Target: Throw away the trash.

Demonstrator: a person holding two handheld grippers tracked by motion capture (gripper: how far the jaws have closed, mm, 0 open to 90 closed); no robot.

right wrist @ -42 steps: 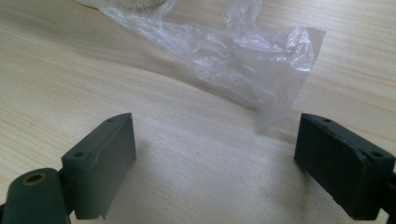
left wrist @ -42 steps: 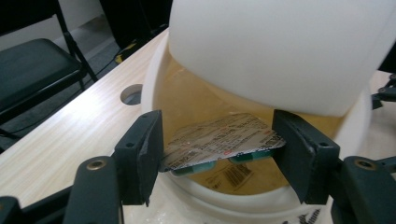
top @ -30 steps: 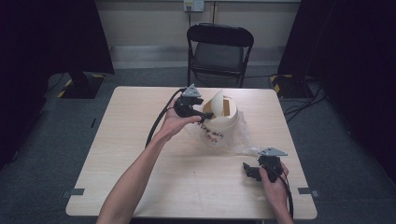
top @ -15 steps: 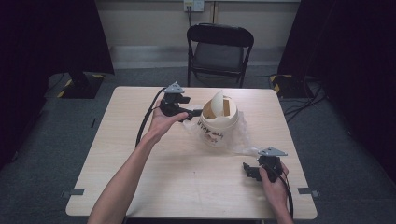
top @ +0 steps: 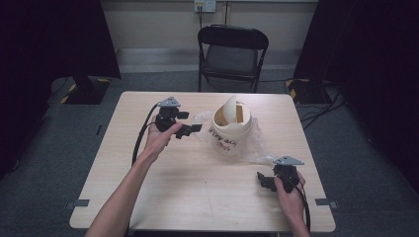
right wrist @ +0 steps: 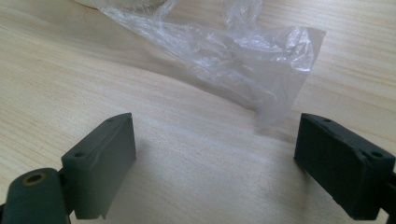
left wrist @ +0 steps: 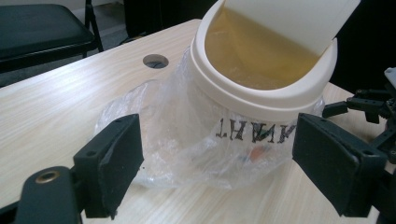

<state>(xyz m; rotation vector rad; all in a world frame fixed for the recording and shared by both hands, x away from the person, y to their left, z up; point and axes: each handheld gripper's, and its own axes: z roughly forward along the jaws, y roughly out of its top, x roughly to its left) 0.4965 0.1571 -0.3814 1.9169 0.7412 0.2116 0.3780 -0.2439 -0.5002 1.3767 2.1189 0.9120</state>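
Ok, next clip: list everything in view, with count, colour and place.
bin: one, cream, swing lid tilted open, black lettering on its side, table centre.
plastic bag: one, clear, crumpled around and under the bin, spreading toward the right tool.
table: one, light wood, with a round hole near the bin in the left gripper view.
folding chair: one, black, beyond the table.
wall socket: one, pale, wall behind the chair.
left tool: one, black, open, beside the bin.
right tool: one, black, open, near the table's right front, by the bag's edge.
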